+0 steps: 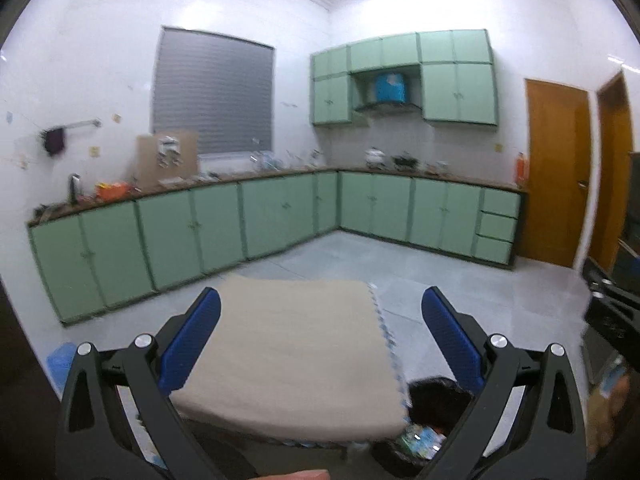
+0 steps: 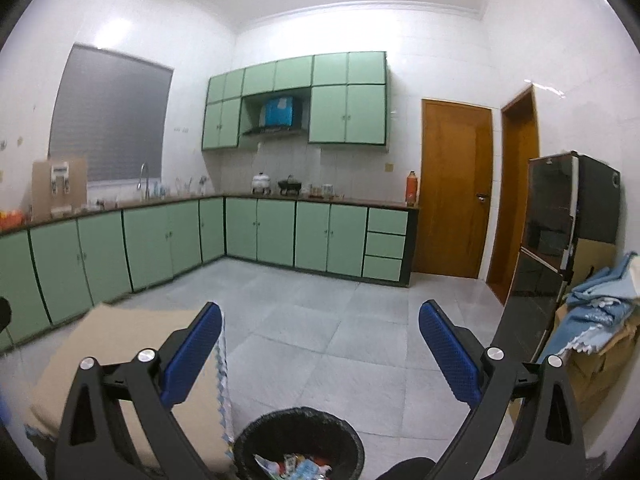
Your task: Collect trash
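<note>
A round black trash bin (image 2: 298,446) lined with a black bag stands on the floor below my right gripper (image 2: 320,354); colourful wrappers (image 2: 294,468) lie inside it. That gripper is open and holds nothing. My left gripper (image 1: 320,338) is also open and empty, hovering over a small table with a beige cloth (image 1: 292,356). In the left wrist view the trash bin (image 1: 436,412) peeks out past the table's right corner. I see no loose trash on the beige cloth.
Green cabinets (image 2: 160,240) line the far walls under a cluttered counter (image 1: 208,182). Two wooden doors (image 2: 452,188) stand at the right. A black fridge (image 2: 556,236) and a cardboard box with blue cloths (image 2: 596,320) stand at the far right. Grey floor tiles (image 2: 320,312) stretch ahead.
</note>
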Available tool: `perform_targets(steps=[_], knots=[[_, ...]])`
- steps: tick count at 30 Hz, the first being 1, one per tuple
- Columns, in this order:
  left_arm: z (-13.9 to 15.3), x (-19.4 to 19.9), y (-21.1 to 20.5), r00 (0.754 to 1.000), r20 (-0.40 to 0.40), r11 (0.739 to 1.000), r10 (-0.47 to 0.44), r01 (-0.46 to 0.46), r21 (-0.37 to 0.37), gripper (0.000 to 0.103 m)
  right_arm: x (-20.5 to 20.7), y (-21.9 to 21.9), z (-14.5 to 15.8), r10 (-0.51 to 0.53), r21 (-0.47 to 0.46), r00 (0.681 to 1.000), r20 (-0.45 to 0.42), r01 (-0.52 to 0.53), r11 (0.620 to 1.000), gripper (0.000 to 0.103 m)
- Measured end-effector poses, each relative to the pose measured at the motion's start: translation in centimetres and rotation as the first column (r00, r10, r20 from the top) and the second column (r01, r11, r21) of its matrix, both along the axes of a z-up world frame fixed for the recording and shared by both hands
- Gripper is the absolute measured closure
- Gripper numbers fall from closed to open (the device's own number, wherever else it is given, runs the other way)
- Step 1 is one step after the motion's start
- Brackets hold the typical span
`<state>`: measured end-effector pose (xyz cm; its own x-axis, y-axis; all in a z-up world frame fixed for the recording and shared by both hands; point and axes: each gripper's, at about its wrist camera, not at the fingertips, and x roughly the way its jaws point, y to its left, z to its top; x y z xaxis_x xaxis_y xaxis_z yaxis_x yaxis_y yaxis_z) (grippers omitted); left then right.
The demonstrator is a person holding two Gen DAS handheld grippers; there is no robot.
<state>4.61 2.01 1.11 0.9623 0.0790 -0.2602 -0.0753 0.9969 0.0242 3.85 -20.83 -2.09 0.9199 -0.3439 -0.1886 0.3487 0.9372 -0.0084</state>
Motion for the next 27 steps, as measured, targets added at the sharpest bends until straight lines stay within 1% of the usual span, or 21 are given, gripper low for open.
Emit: perform_targets(steps=[2, 5, 7, 8, 10, 15, 19, 22, 27], knots=[[0.7, -0.8, -0.4, 1.000, 0.010, 0.999, 0.027, -0.027, 0.020, 0.006, -0.7, -0.1, 0.4, 0.002, 0.010, 1.000, 0.012, -0.002, 1.000, 0.006], [0.9, -1.6, -0.9, 0.998, 0.036, 0.998, 0.050, -0.051, 0.021, 0.006, -0.9, 0.1, 0.5, -0.005, 0.011, 1.000, 0.019, 0.005, 1.000, 0.006], [0.5, -1.2, -1.4, 0.999, 0.001, 0.998, 0.047, -0.047, 0.038, 0.005, -0.8, 0.1, 0.2, 0.002, 0.018, 1.000, 0.006, -0.002, 1.000, 0.006], [0.4, -1.2, -1.3, 0.999, -0.013, 0.999, 0.031, -0.031, 0.026, 0.005, -0.7, 0.1, 0.2, 0.006, 0.016, 1.000, -0.001, -0.006, 1.000, 0.006], [0.3, -1.7, -1.0, 0.999, -0.003, 0.999, 0.036, -0.036, 0.006, 0.006, -0.8, 0.2, 0.1, -0.002, 0.002, 1.000, -0.002, 0.002, 1.000, 0.006], [0.6, -2.3, -1.3, 0.999, 0.021, 1.000, 0.031, -0.031, -0.002, 0.006, -0.8, -0.1, 0.1, -0.010, 0.002, 1.000, -0.001, 0.010, 1.000, 0.006], [0.3, -2.4, -1.6, 0.999, 0.013, 1.000, 0.030, -0.030, -0.001, 0.006, -0.6, 0.5, -0.1, -0.011, -0.006, 1.000, -0.006, 0.011, 1.000, 0.006], [0.2, -1.9, -1.1, 0.999, 0.008, 0.999, 0.042, -0.042, -0.014, 0.006, -0.5, 0.5, -0.5, -0.011, -0.012, 1.000, -0.012, 0.011, 1.000, 0.006], [0.2, -1.7, -0.6, 0.998, -0.001, 0.998, 0.062, -0.062, -0.014, 0.006, -0.3, 0.3, -0.7, -0.017, -0.013, 1.000, -0.017, 0.017, 1.000, 0.006]])
